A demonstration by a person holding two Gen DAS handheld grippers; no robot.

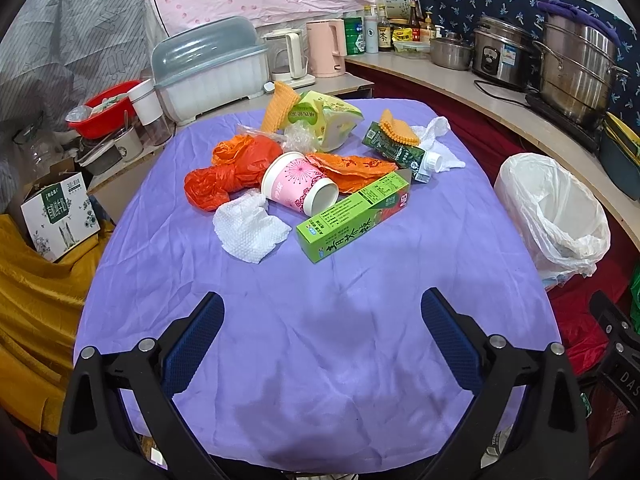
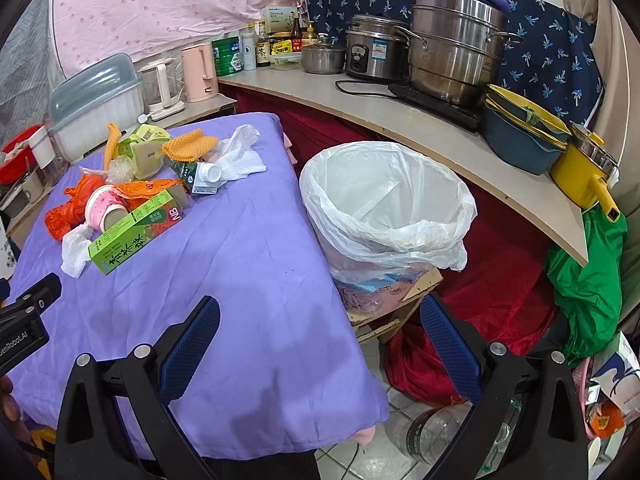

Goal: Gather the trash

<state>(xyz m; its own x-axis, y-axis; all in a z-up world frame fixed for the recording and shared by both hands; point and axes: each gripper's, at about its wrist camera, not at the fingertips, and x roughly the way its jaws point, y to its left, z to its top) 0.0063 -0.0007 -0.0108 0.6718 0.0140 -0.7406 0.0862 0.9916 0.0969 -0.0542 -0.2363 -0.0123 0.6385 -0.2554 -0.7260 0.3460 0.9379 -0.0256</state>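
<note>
- The lined bin (image 2: 386, 208) stands ahead of the right gripper (image 2: 320, 344), beside the tabletop (image 2: 256, 264).
- The trash pile (image 1: 304, 164) lies straight ahead of the left gripper (image 1: 322, 340), likely nearer it.
- The green box (image 1: 352, 216), nearest, runs diagonally toward it.
- Both grippers gape wide, empty.

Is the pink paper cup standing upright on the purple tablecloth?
No, the pink paper cup lies tipped on its side among the trash, base facing the camera.
</note>
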